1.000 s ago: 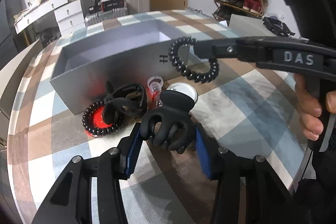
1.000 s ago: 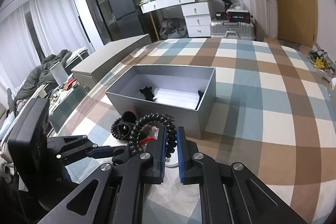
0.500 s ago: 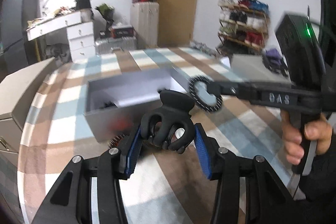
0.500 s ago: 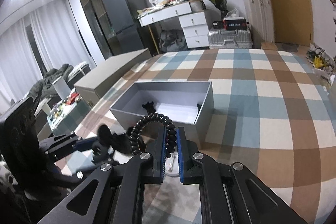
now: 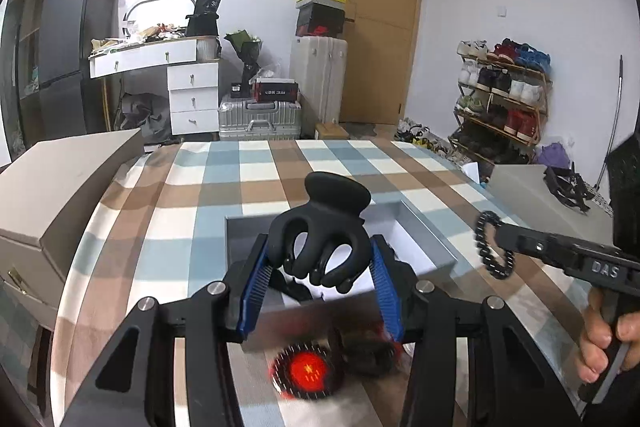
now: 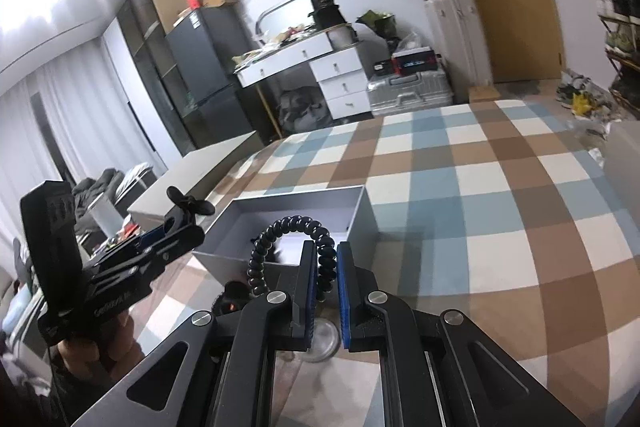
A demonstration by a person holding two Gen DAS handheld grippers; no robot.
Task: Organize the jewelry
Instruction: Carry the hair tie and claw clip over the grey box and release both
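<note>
The left gripper (image 5: 320, 267) has its blue pads clamped on a black claw hair clip (image 5: 320, 227), one pad on each side of the clip's teeth, and holds it in the air above the near end of the grey box (image 5: 424, 247). The right gripper (image 6: 322, 267) has its tongs pressed together on a black spiral hair tie (image 6: 288, 247), which loops up and to the left from between the pads; from the left camera it hangs off the right gripper's tip, to the right of the box. The box stands open on a checked tablecloth (image 6: 480, 207) of blue, brown and white, and a few small dark pieces lie on its white floor (image 5: 384, 239). On the cloth just in front of the box's near wall lie a blurred red and black beaded ring (image 5: 308, 373) and a dark piece beside it. A round clear lid (image 6: 320, 341) sits on the cloth under the right gripper.
</note>
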